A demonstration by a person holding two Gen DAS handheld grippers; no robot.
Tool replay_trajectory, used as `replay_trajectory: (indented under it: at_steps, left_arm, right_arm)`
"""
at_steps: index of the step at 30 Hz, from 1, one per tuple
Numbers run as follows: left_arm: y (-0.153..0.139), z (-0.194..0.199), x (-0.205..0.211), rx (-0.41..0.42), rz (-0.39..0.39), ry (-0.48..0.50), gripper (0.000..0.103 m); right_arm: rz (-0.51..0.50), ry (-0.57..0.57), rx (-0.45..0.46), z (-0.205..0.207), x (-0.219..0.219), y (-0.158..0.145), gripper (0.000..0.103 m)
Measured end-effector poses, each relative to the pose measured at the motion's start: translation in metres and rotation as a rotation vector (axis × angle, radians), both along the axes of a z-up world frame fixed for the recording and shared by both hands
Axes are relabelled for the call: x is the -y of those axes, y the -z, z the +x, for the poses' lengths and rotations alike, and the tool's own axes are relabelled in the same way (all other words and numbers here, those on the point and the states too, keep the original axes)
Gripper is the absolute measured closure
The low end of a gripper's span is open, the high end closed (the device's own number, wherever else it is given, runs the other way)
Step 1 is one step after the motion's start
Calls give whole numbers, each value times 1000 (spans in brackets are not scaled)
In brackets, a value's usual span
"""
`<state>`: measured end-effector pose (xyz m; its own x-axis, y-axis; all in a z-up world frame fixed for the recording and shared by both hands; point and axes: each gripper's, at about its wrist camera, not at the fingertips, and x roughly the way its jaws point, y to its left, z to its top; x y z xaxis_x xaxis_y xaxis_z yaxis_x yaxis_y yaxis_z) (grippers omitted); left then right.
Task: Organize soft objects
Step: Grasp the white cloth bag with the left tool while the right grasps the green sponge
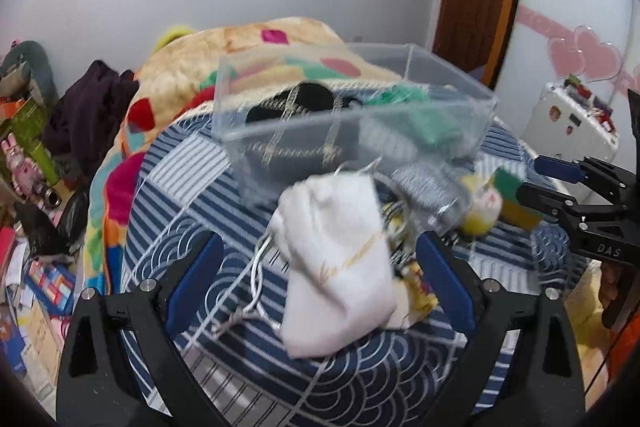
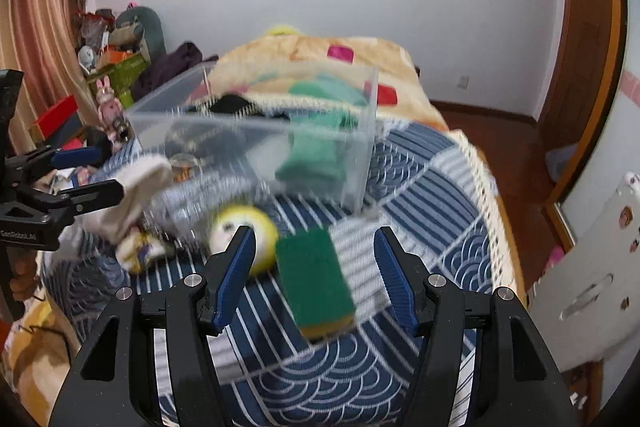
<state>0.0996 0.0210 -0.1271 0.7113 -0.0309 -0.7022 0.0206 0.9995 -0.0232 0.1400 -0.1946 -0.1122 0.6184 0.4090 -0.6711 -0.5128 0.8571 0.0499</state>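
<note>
A clear plastic box [image 1: 400,131] [image 2: 168,131] stands on the blue patterned bedspread and holds a green cloth [image 1: 424,123] [image 2: 316,147] and a black item [image 1: 304,103]. A white sock [image 1: 340,263] [image 2: 132,195] lies between the fingers of my open left gripper [image 1: 320,275] [image 2: 90,173]. A green-and-yellow sponge [image 2: 316,279] [image 1: 510,195] lies between the fingers of my open right gripper [image 2: 314,271] [image 1: 544,183]. A yellow round plush [image 2: 244,235] [image 1: 480,211] lies beside the sponge. A grey striped cloth [image 2: 200,195] lies by the box.
A colourful blanket [image 1: 248,47] is heaped behind the box. Clutter and boxes [image 1: 28,155] fill the floor left of the bed. A white case [image 2: 592,267] stands at the right. The bed edge [image 2: 492,211] drops off at the right.
</note>
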Motion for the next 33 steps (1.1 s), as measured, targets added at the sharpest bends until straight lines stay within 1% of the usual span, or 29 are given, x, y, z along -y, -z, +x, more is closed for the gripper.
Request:
replay_trajectory:
  at_steps: [1,4,5,6,7,9,10,11,12,13,15,17,19,23,29,33]
  left_arm:
    - [4,-1,-2,-5,-6,-13,5]
    - [12,-2,-9,-20,-59,-38,5]
    - [14,-2,-11,-21,-74,-42,11]
    - [16,-2,-12,-25,-83,-49,21]
    - [19,-1,-13,-36,-98,-43,25]
    - [23,0,-15,-45,-130,-48,40]
    - [24,-1,-16,-44,-143,-48,42]
    - [25,-2,-15,-40,-155,-44,52]
    - [25,-3,-13,-37,-161,-39,62]
    - [25,-4,-11,-31,-160,-37,64]
    - [24,-6,-6,-12,-136,-38,71]
    - [22,-9,-1,-4,-117,-30,74]
    - [18,-12,2,4,-109,-23,84]
    - [0,-20,0,53,-120,-24,87]
    - [-35,-27,1,147,-93,-14,87]
    - [-58,-26,1,218,-73,-23,87]
  right_arm:
    - [-5,0,-9,0,0,5,45]
    - [-7,1,-38,-2,1,16,45]
    - [-4,4,-50,-1,2,20,45]
    - [-1,6,-55,-1,3,22,45]
    - [2,11,-55,-2,4,24,45]
    - [1,16,-57,-3,5,25,45]
    - [3,17,-58,-3,5,26,50]
    - [6,16,-59,-4,6,26,54]
    - [14,11,-63,-5,7,26,63]
    - [26,2,-71,-5,7,26,66]
    - [35,4,-67,-7,7,25,68]
    - [36,1,-53,-10,7,22,69]
    - [47,0,-33,-14,8,16,69]
    - [69,-2,-2,-17,9,5,69]
    - [91,-5,39,-13,5,-12,69]
    - [114,-16,90,-10,0,-32,69]
